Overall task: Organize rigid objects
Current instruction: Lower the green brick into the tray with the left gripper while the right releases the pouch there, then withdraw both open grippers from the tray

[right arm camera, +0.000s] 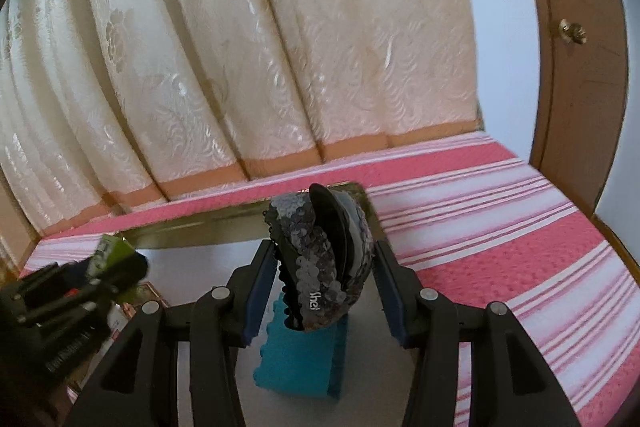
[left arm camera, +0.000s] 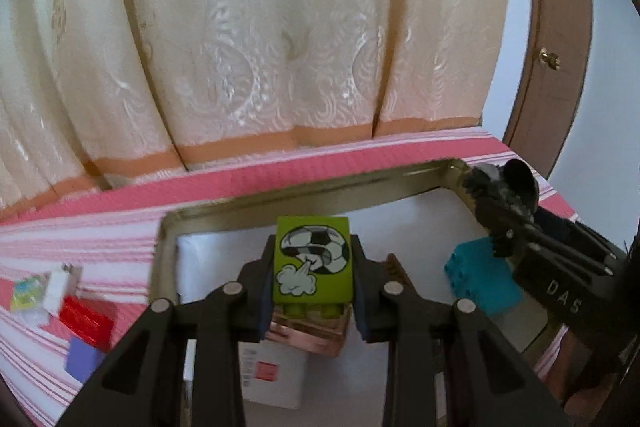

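Green block [left arm camera: 313, 261] clamped in left fingers [left arm camera: 262, 291]; sequined clip [right arm camera: 320, 259] gripped by right fingers [right arm camera: 256, 297]; red block [left arm camera: 86, 321] left view only.

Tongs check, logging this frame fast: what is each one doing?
Left tongs: shut on the green block.
Right tongs: shut on the sequined hair clip.

Both views ride on hand-held grippers and look forward and downward along their fingers, close above the gold-rimmed tray [left arm camera: 304, 193] on the pink striped cloth [left arm camera: 100, 223]. The left wrist view hangs over the tray's near left part, facing its far rim and the cream curtain [left arm camera: 260, 27] beyond. The right wrist view sits over the tray's right part, facing the same far rim [right arm camera: 208, 225], curtain [right arm camera: 280, 27] and brown door [right arm camera: 580, 75]. They share the tray, the teal block [left arm camera: 482, 277] [right arm camera: 298, 359] inside it, and each other's gripper.
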The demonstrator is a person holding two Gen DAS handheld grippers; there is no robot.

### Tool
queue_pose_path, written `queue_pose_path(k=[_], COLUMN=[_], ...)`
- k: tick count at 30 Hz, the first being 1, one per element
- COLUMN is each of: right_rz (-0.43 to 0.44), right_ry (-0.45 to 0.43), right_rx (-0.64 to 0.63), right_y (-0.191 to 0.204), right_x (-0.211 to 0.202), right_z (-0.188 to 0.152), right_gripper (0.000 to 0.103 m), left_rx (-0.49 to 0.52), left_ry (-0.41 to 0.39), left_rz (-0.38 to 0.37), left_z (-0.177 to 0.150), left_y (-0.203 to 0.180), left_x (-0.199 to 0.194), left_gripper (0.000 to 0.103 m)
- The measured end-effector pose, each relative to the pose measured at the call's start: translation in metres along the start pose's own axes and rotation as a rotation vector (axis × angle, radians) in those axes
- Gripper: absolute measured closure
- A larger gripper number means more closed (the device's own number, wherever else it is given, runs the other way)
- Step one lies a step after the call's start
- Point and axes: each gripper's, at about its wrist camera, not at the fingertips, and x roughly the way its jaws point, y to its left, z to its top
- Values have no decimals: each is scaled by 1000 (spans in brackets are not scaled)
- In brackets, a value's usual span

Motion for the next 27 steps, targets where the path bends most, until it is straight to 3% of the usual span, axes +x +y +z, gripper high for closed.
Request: queue_pose_path(k=[8, 9, 11, 15, 16, 20, 24, 27], right_rz=[96, 120, 143, 113, 103, -22, -42, -65], right_ry=[66, 77, 63, -48, -92, -271, -293, -298], right_rx=[16, 24, 27, 12, 32, 136, 178, 132], right_y=[2, 1, 5, 4, 0, -23, -29, -21], right_x=[12, 13, 11, -11, -19, -47, -49, -48], right_z=[-2, -2, -3, 3, 5, 6, 5, 3], right_gripper=[50, 49, 42, 31, 26, 15, 15, 15], left_rx=[-18, -17, -24, -45, -59, -84, -90, -84], left_ry=[-13, -16, -24, -101, -122, -212, -289, -346], left_rz=[72, 83, 92, 128, 120, 150, 213, 290], left_z=[-1, -2, -3, -5, -5, -10, -20, -26], left_y=[-8, -8, -9, -3, 0, 9, 20, 32], left_x=[4, 3, 0, -16, -21, -45, -67, -82], left_gripper=[72, 66, 40, 4, 1, 1, 1, 1])
